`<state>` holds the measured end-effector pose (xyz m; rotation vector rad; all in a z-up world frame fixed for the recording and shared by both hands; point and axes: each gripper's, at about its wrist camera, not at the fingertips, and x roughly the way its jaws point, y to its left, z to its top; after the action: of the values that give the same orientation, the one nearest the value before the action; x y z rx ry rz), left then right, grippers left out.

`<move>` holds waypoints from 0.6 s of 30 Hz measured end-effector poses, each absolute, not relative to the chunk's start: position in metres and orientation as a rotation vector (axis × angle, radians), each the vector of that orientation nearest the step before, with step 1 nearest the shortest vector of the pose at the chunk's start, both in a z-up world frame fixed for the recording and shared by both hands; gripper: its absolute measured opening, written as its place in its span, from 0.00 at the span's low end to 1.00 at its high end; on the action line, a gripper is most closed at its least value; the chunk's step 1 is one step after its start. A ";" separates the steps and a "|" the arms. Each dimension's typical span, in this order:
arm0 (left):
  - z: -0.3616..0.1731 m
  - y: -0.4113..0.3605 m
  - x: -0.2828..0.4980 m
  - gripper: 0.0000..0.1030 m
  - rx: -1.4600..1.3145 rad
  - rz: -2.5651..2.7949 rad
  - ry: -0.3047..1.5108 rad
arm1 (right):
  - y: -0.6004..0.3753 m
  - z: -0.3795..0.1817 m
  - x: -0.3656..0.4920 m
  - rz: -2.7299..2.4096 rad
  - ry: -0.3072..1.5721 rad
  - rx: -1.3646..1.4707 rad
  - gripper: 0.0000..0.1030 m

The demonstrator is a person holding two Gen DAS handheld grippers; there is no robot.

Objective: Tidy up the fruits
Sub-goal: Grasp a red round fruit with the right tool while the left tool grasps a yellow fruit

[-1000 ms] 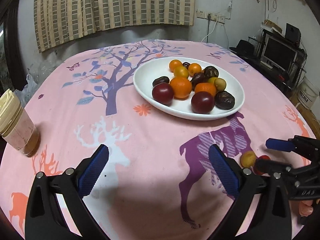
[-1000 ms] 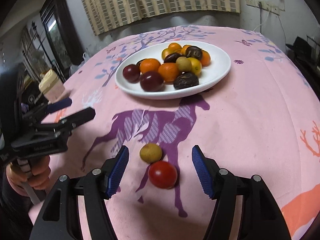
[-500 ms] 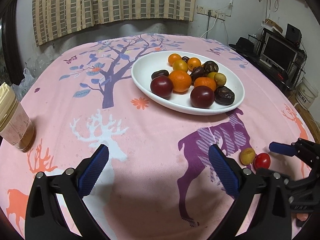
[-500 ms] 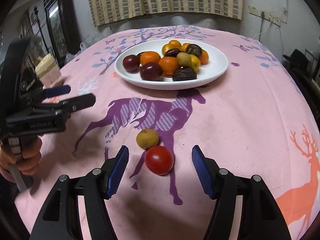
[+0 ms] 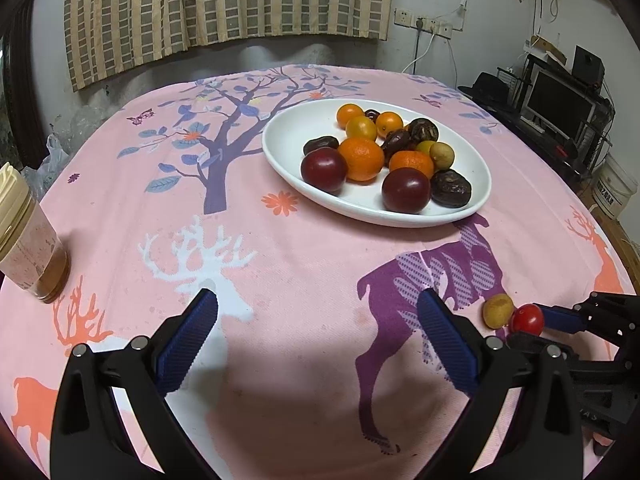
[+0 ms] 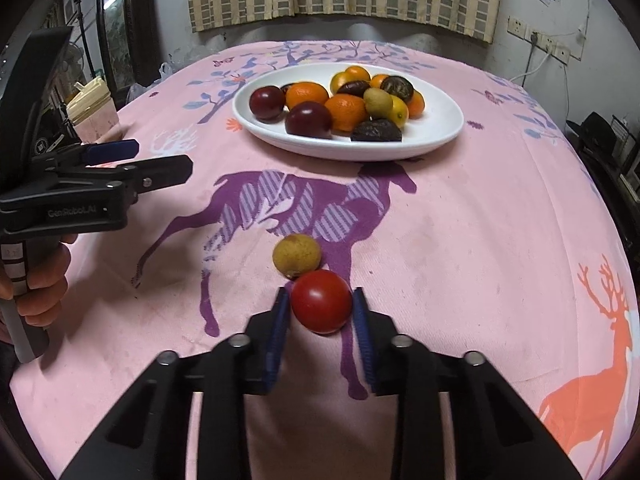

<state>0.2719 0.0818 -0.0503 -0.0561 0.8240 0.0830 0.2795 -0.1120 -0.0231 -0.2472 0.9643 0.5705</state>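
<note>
A white oval plate (image 5: pixel 288 148) (image 6: pixel 440 128) holds several oranges, dark plums and brown fruits at the table's far middle. A red cherry tomato (image 6: pixel 321 301) (image 5: pixel 527 319) lies on the pink cloth with a small yellow-brown fruit (image 6: pixel 297 255) (image 5: pixel 497 310) touching it. My right gripper (image 6: pixel 320 312) has closed its blue pads on both sides of the tomato, which rests on the cloth. My left gripper (image 5: pixel 316 344) is open and empty above the cloth, left of the tomato; it also shows in the right wrist view (image 6: pixel 132 160).
A jar with a cream lid (image 5: pixel 24 232) (image 6: pixel 94 108) stands at the table's left edge. The round table carries a pink deer-print cloth (image 5: pixel 280 264). A monitor and shelf (image 5: pixel 560 100) stand beyond the right side.
My right gripper has moved forward and closed its jaws from wide open onto the red tomato. The left gripper has stayed open and shifted only slightly.
</note>
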 end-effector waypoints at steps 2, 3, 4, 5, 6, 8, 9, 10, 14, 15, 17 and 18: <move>-0.051 0.079 0.272 0.95 -0.050 0.071 0.824 | -0.115 -0.022 0.281 0.570 0.965 -0.233 0.28; -0.051 0.077 0.271 0.95 -0.048 0.060 0.822 | -0.119 -0.019 0.282 0.567 0.959 -0.205 0.28; -0.051 0.075 0.271 0.95 -0.052 0.040 0.819 | -0.125 -0.016 0.285 0.567 0.953 -0.168 0.28; -0.051 0.072 0.270 0.95 -0.059 0.007 0.817 | -0.132 -0.013 0.287 0.564 0.946 -0.126 0.28; -0.050 0.067 0.269 0.95 -0.070 -0.046 0.819 | -0.140 -0.009 0.290 0.547 0.935 -0.083 0.28; -0.050 0.055 0.268 0.95 -0.077 -0.124 0.828 | -0.156 -0.004 0.296 0.490 0.914 -0.026 0.28; -0.051 0.044 0.268 0.95 -0.065 -0.162 0.832 | -0.162 -0.002 0.299 0.470 0.911 -0.004 0.28; -0.052 0.036 0.268 0.95 -0.049 -0.186 0.835 | -0.169 -0.001 0.301 0.444 0.907 0.021 0.28; -0.055 -0.001 0.273 0.79 0.027 -0.263 0.834 | -0.186 0.000 0.308 0.363 0.896 0.061 0.28; -0.057 -0.009 0.277 0.71 0.038 -0.283 0.847 | -0.189 -0.001 0.309 0.372 0.906 0.085 0.28; -0.063 -0.019 0.283 0.61 0.041 -0.294 0.870 | -0.189 -0.003 0.310 0.382 0.915 0.095 0.28; -0.067 -0.022 0.286 0.57 0.044 -0.292 0.885 | -0.187 -0.003 0.309 0.380 0.916 0.085 0.28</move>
<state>0.2865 -0.0224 -0.0668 0.0441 0.8849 -0.2921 0.3088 -0.1875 -0.0028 0.0849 0.9160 0.3803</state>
